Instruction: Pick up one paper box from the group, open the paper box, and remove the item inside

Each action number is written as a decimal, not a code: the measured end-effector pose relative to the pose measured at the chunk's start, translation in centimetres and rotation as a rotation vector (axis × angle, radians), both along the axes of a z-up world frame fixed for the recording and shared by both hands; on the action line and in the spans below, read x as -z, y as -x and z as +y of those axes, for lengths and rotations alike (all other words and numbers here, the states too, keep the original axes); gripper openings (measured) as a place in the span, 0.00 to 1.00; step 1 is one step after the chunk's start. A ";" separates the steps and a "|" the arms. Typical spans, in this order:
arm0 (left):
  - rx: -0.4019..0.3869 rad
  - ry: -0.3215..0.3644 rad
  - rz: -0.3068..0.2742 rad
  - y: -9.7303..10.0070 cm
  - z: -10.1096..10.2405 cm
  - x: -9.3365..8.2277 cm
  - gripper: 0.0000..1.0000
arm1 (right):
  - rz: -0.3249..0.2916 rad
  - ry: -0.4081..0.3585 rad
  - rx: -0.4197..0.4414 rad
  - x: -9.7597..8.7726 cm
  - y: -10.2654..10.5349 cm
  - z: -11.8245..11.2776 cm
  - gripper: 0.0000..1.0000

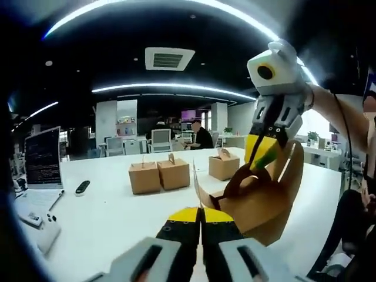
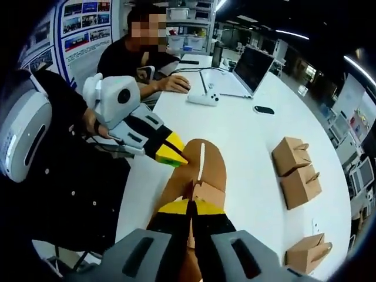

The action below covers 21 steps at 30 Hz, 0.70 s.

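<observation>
we had the opened paper box (image 1: 258,200) lifted clear of the white table (image 1: 117,223), pinned between both tools. nearest to us in the left gripper view, the left gripper (image 1: 201,212) was pressed narrow on a thin flap edge at the box's near side, yellow tips almost meeting. just past that, at the box's upper part, the right gripper (image 1: 261,154) was clamped on the carrying-handle flap (image 2: 202,170), which curved open like a loop. in the right gripper view the same hold read in reverse: the right gripper's own tips pinched brown card at the near end, the left one biting the far corner. we judged the step to be spreading the top flaps, and doing it well meant pulling the two holds gently apart along the fold line, not twisting, so the card would not tear. we could not see the item inside. beyond the held box, well apart on the table, stood three closed boxes (image 1: 158,175), and farther still a laptop (image 1: 42,157).
</observation>
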<state>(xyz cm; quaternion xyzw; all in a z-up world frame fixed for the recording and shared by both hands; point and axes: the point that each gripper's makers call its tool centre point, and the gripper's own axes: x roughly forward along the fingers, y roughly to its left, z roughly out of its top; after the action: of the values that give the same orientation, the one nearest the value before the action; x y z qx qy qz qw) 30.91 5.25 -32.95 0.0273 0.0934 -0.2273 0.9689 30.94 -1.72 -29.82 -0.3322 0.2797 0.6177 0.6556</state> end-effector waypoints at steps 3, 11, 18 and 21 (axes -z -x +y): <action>0.000 0.000 -0.002 0.0 0.0 0.0 0.03 | 0.005 -0.016 0.005 0.0 -0.1 -0.1 0.03; 0.010 0.002 -0.002 0.2 -0.6 -0.1 0.03 | 0.002 0.006 -0.004 1.4 0.4 -0.7 0.04; 0.012 -0.004 -0.010 0.2 -0.8 -0.2 0.03 | -0.080 0.000 -0.010 0.4 -0.1 -2.3 0.14; 0.013 -0.004 -0.012 0.1 -0.9 -0.3 0.03 | -0.084 0.017 0.000 0.7 0.0 -3.3 0.14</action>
<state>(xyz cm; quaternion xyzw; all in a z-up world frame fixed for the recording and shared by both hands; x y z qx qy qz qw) 30.77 4.39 -32.69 0.0311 0.0878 -0.2331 0.9680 30.95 -5.04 -30.48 -0.3633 0.2573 0.6009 0.6639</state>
